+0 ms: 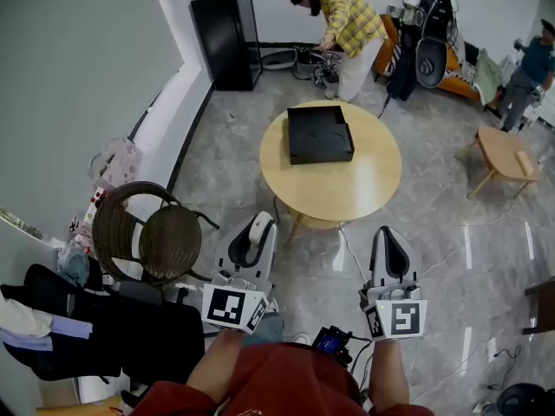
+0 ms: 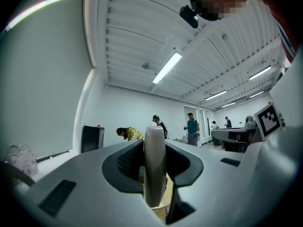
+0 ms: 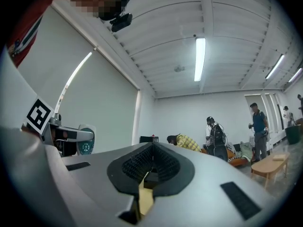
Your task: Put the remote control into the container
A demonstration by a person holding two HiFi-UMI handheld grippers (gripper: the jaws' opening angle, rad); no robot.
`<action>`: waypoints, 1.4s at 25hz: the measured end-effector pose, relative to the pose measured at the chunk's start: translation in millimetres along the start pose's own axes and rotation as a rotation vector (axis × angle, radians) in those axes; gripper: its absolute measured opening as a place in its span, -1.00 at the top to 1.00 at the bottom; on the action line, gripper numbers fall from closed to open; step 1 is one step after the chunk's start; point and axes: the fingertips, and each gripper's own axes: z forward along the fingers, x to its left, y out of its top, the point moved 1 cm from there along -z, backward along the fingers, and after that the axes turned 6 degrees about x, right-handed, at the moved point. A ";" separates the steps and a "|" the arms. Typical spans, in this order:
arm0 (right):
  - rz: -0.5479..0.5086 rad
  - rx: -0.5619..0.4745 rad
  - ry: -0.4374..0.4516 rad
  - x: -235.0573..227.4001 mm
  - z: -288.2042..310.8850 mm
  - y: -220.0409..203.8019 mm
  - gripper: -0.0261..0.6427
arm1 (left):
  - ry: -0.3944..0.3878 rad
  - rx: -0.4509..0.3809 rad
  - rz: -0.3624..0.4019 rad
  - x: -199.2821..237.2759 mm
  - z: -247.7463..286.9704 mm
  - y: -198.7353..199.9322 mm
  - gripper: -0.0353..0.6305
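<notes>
Head view only: black container [image 1: 320,133] lying open-topped on the round wooden table [image 1: 347,185], well ahead of both grippers; wicker chair [image 1: 160,232] off to the left, person in a yellow plaid shirt [image 1: 347,20] bending over beyond the table.
Left gripper view only: remote control [image 2: 155,167] seen edge-on as a thin pale slab standing upright between the jaws; marker cube of the other gripper at the right border.
Right gripper view only: face of the remote, with a teal keypad, seen at the left border in the other gripper; a strip of table wood in the slot below its own pads.
Hand pose: both forearms reaching out from a red-clad torso, side by side and apart, grippers held about level and aimed at the table.
Left gripper [image 1: 262,224]: jaws partly apart, clamped on the remote's two flat sides.
Right gripper [image 1: 388,230]: ribbed pads pressed together, nothing between them.
Remote's place: off the table, carried in the left gripper, short of the table's near edge and well apart from the container.
</notes>
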 end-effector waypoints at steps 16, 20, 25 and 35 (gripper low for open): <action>-0.045 0.032 -0.030 43.6 127.0 8.0 0.85 | -0.026 0.007 -0.032 123.1 65.5 -1.1 0.56; -0.053 0.036 -0.053 53.8 150.5 6.2 0.85 | -0.048 0.001 -0.040 151.0 79.7 -5.2 0.56; -0.057 0.039 -0.090 61.0 174.2 6.1 0.85 | -0.078 0.000 -0.039 177.2 94.6 -2.1 0.56; -0.034 0.047 -0.120 56.3 205.7 -3.2 0.85 | -0.101 0.023 -0.039 198.7 123.9 -6.6 0.55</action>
